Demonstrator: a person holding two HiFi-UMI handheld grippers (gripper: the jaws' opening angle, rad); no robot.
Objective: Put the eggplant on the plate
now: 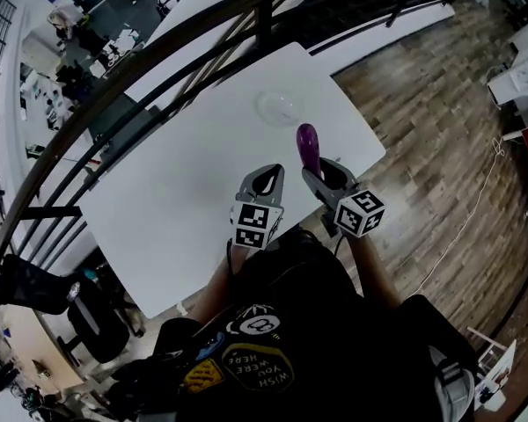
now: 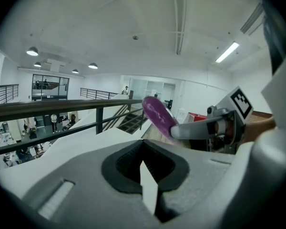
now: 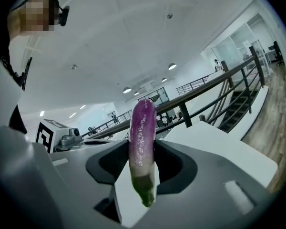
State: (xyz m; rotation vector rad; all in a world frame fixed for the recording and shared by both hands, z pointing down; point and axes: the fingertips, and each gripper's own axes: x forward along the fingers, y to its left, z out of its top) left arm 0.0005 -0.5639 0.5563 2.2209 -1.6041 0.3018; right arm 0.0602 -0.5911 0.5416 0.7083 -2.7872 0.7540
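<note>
A long purple eggplant (image 1: 308, 146) with a green stem end stands up from my right gripper (image 1: 319, 170), which is shut on its lower part over the near right of the white table (image 1: 176, 192). In the right gripper view the eggplant (image 3: 142, 137) sits between the dark pads (image 3: 174, 163). A clear glass plate (image 1: 279, 106) lies on the table just beyond it, a little to the left. My left gripper (image 1: 266, 181) hovers beside the right one, shut and holding nothing. From the left gripper (image 2: 148, 175) view the eggplant (image 2: 158, 114) shows at the right, above the other gripper's finger.
A dark metal railing (image 1: 158, 69) curves along the table's far and left sides, with a lower floor beyond it. Wooden flooring (image 1: 440, 121) with a thin cable lies to the right. The person's dark shirt (image 1: 282, 323) fills the near side.
</note>
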